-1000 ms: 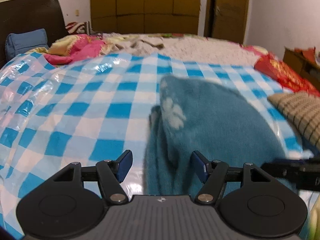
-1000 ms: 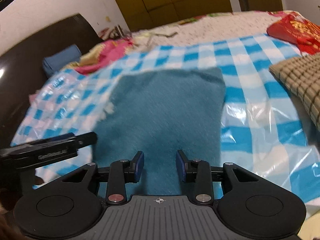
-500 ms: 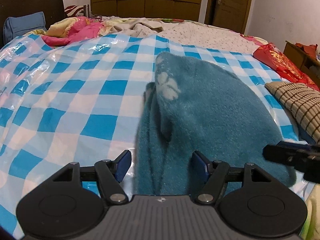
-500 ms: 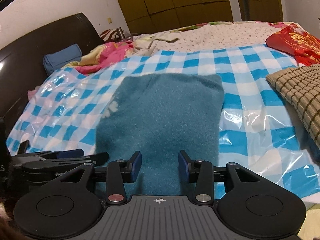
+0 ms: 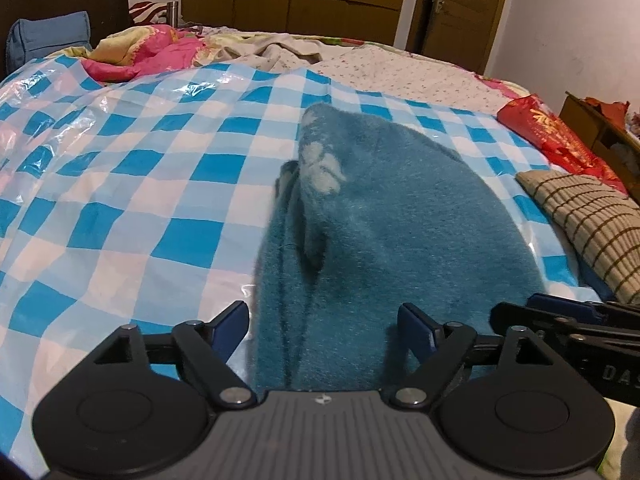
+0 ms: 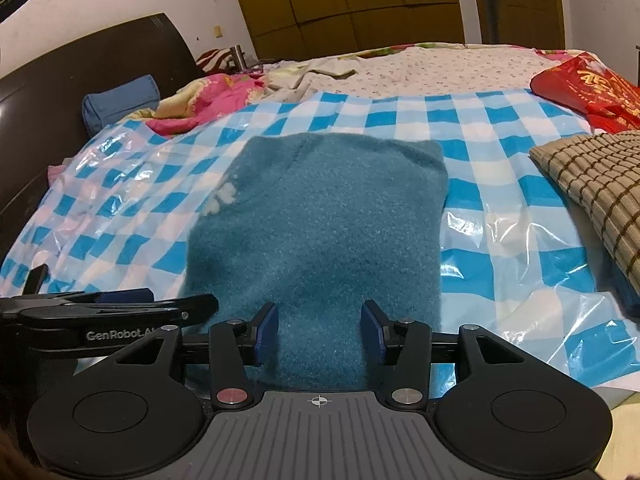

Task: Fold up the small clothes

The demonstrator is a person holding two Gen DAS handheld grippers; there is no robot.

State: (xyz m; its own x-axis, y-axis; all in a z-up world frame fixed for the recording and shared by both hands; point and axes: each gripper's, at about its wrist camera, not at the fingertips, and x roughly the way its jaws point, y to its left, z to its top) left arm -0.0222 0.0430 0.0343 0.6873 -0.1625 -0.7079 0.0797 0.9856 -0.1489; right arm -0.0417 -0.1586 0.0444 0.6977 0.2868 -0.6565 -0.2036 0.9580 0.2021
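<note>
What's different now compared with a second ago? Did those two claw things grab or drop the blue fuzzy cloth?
Nothing was grabbed or dropped. Both views pulled back and tilted a little, so the teal fleece garment looks slightly farther off and the room behind shows more. The left hand-held gripper and right hand-held gripper stay open at its near edge. The garment lies folded as before on the checkered sheet.

A blue-checked plastic sheet [image 6: 460, 120] covers the bed; at two o'clock lies a red bag [image 6: 592, 88], below it a plaid cushion [image 6: 592, 176].
</note>
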